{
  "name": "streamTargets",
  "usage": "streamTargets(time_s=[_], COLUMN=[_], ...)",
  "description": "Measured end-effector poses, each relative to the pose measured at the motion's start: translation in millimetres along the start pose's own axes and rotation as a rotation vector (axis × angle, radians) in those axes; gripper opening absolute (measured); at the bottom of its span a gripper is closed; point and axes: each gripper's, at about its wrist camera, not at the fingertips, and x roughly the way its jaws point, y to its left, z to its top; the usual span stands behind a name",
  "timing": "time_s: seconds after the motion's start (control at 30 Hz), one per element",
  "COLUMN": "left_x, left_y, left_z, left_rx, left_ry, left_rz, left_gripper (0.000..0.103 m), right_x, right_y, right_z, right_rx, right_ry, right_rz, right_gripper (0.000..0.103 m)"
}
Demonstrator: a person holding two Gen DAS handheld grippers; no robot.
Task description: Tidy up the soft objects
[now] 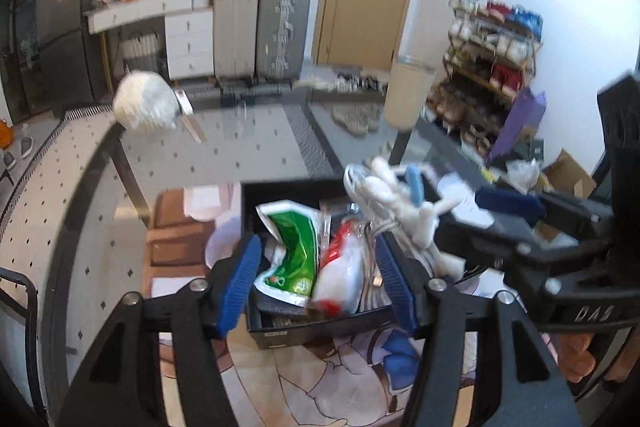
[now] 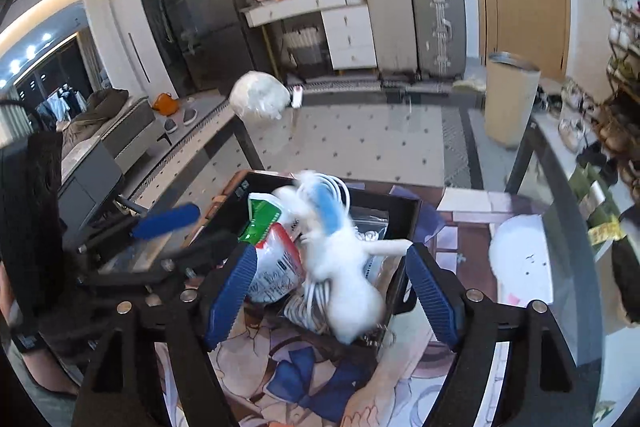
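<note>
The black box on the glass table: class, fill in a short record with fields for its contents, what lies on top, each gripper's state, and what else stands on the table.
container: black box on a glass table
contents: green packet, red and white packet, white cable
on top: white plush toy with a blue patch, blurred, lying across the pile
left gripper: open, nothing between the pads
right gripper: open, either side of the toy, pads apart from it
elsewhere on table: white fluffy ball, beige cylinder
</note>
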Motion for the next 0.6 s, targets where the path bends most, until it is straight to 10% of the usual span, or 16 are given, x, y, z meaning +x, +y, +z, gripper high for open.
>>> streamTargets(time_s=[0.33,0.6], left_x=[-59.4,-79.4], left_y=[17.4,6.0], left_z=[-24.3,-51.9], left_rx=[-0.101,-0.038], left_ry=[-0.229,-0.326], left_rz=[0.007,0.149], left_gripper=[0.089,0.097], right_x=[-56.9,-85.8], right_y=[11.6,18.6], right_z=[-37.4,-53.6], right_rx=[0.009,-0.008], right_ry=[-0.178,-0.298], right_rz=[-0.04,-0.086], right_gripper=[0.087,0.095])
